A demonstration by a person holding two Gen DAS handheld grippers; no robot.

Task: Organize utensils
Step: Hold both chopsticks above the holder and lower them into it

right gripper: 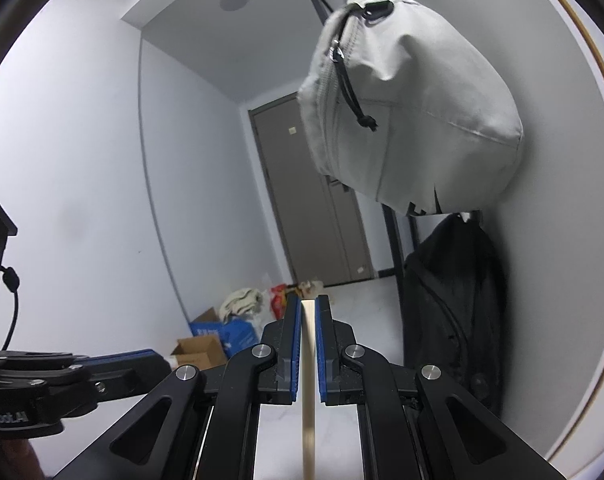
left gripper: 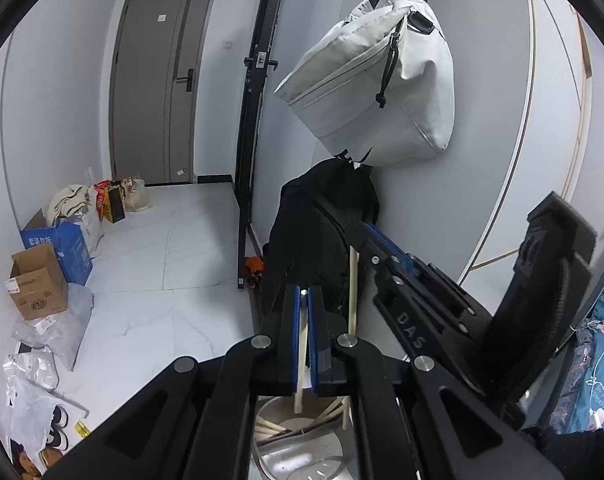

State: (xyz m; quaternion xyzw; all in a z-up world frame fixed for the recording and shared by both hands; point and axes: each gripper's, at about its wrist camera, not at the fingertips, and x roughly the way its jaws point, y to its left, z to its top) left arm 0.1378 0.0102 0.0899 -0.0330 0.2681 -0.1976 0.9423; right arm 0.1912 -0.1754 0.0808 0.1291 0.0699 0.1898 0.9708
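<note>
Jaws first: in the left wrist view the left gripper (left gripper: 303, 300) has its blue pads nearly together around a pale chopstick (left gripper: 300, 364) — the stick runs down between them and its lower end hangs over a round metal utensil holder (left gripper: 302, 444) right underneath. That holder already has a few more chopsticks (left gripper: 270, 426) leaning inside it, and there's a perforated metal bottom or insert visible lower down. Off to the right in the same view the right gripper (left gripper: 365, 236) comes in at an angle, and a second chopstick (left gripper: 353, 292) stands upright just beside its tip; from this angle I can't tell how its jaws sit. Behind all that: a black backpack (left gripper: 321, 236) against the wall, a white bag (left gripper: 373, 88) hanging above it, a grey door (left gripper: 158, 84) at the far end, and cardboard boxes (left gripper: 38, 284) plus plastic bags on the white tile floor (left gripper: 162, 280). Over in the right wrist view, the right gripper (right gripper: 309, 308) is pinched on a chopstick (right gripper: 308, 380) that stands straight up the middle of the frame between the blue pads — top end about level with the fingertips. The left gripper (right gripper: 114, 360) pokes in from the lower left edge, side-on.
</note>
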